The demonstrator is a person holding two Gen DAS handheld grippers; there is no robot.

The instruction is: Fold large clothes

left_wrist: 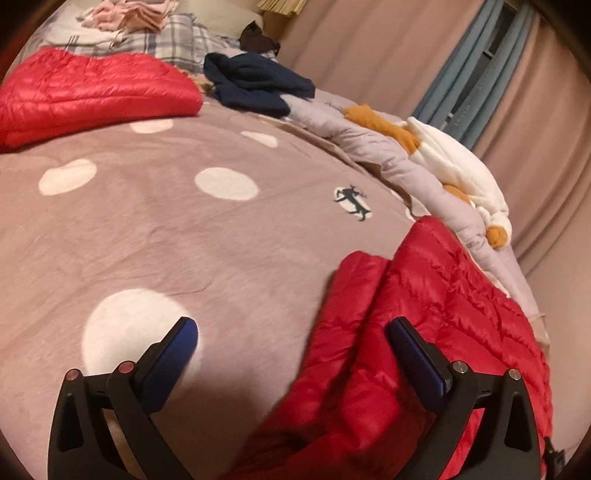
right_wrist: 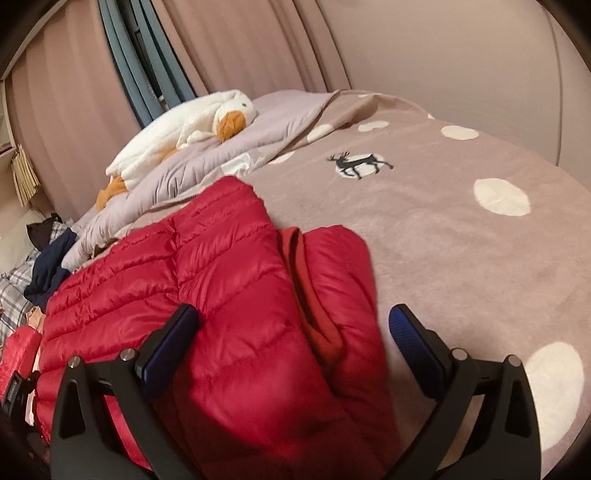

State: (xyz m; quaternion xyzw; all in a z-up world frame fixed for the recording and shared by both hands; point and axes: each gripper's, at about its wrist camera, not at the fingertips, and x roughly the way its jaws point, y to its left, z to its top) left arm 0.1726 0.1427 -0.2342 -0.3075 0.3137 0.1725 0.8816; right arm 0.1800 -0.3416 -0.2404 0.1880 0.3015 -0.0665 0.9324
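A red quilted down jacket [right_wrist: 229, 280] lies on the dotted bedspread [right_wrist: 461, 240], partly folded, with its collar end [right_wrist: 332, 280] doubled over. My right gripper [right_wrist: 295, 321] hovers over that end, open, its blue pads either side of the fabric without pressing it. In the left wrist view the same jacket [left_wrist: 424, 314] fills the lower right. My left gripper [left_wrist: 291, 332] is wide open just above the bed, with the jacket's edge under its right finger [left_wrist: 406, 339] and bare blanket under the left one; nothing is gripped.
A second red jacket [left_wrist: 85, 92] lies folded at the far left. Behind it are a navy garment [left_wrist: 255, 85], plaid bedding [left_wrist: 177, 40] and a pink clothes stack [left_wrist: 140, 14]. A white duck plush [left_wrist: 450, 162] rests on the grey quilt [left_wrist: 380, 147] beside the curtains [left_wrist: 388, 51].
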